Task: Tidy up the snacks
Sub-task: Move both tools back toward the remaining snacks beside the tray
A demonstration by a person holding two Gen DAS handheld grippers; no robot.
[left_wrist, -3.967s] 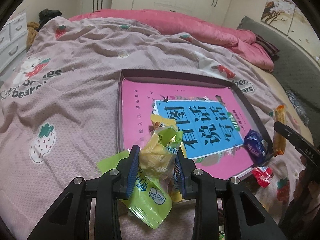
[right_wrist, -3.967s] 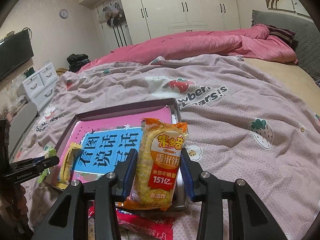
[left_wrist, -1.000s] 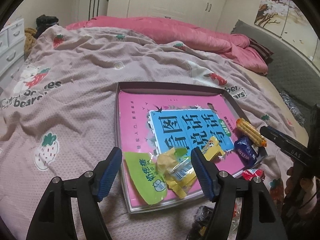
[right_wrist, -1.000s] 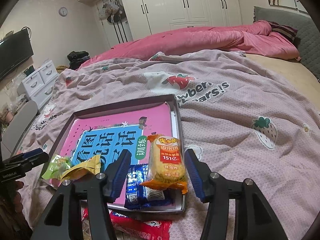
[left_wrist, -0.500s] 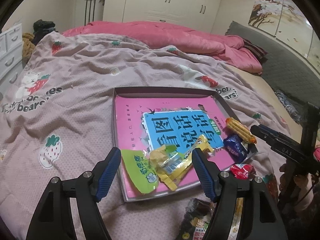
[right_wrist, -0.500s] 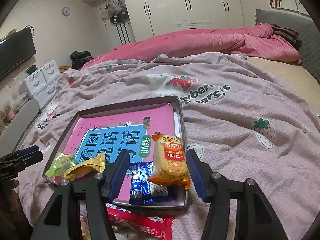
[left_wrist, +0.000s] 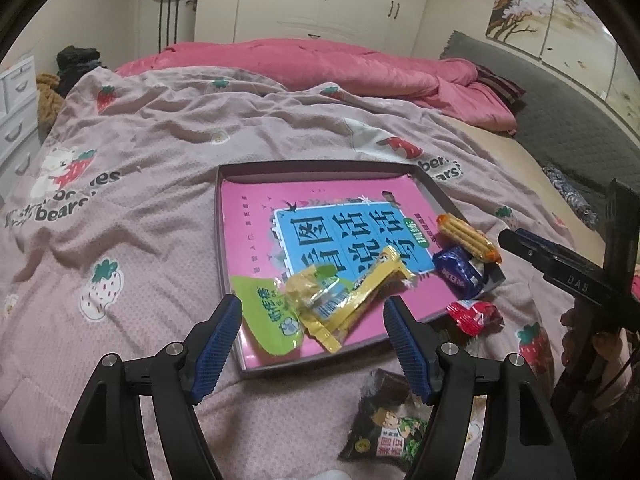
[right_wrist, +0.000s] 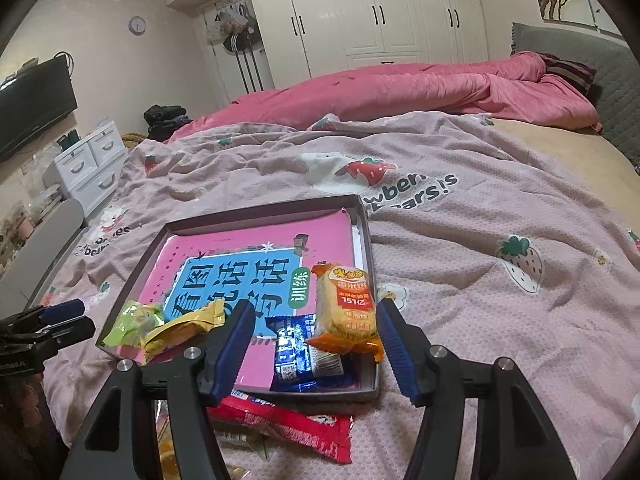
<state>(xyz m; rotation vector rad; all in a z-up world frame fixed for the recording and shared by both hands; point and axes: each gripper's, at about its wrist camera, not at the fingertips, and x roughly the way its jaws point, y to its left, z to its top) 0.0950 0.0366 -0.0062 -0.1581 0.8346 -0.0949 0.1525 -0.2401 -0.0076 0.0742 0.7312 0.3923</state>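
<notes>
A shallow dark tray (left_wrist: 320, 167) (right_wrist: 362, 216) with a pink and blue book inside lies on the bedspread. In its near left corner rest a green packet (left_wrist: 267, 320) and yellow packets (left_wrist: 352, 288) (right_wrist: 176, 330). My left gripper (left_wrist: 314, 330) hangs open just in front of them, touching nothing. An orange rice-cracker pack (right_wrist: 347, 304) (left_wrist: 468, 236) and a blue packet (right_wrist: 298, 350) (left_wrist: 458, 272) lie in the tray's right corner. My right gripper (right_wrist: 312, 340) stands above them with its jaws opening; the pads are clear of the pack.
Outside the tray lie a red packet (left_wrist: 472, 316) (right_wrist: 288, 424) and a dark bean-snack packet (left_wrist: 386, 424). A pink duvet (left_wrist: 320, 60) is heaped at the far side of the bed. White drawers (right_wrist: 86, 160) stand at the left.
Both grippers have drawn back and up a little from the tray. The right jaws have spread wider around the released rice-cracker pack. The snacks lie where they were.
</notes>
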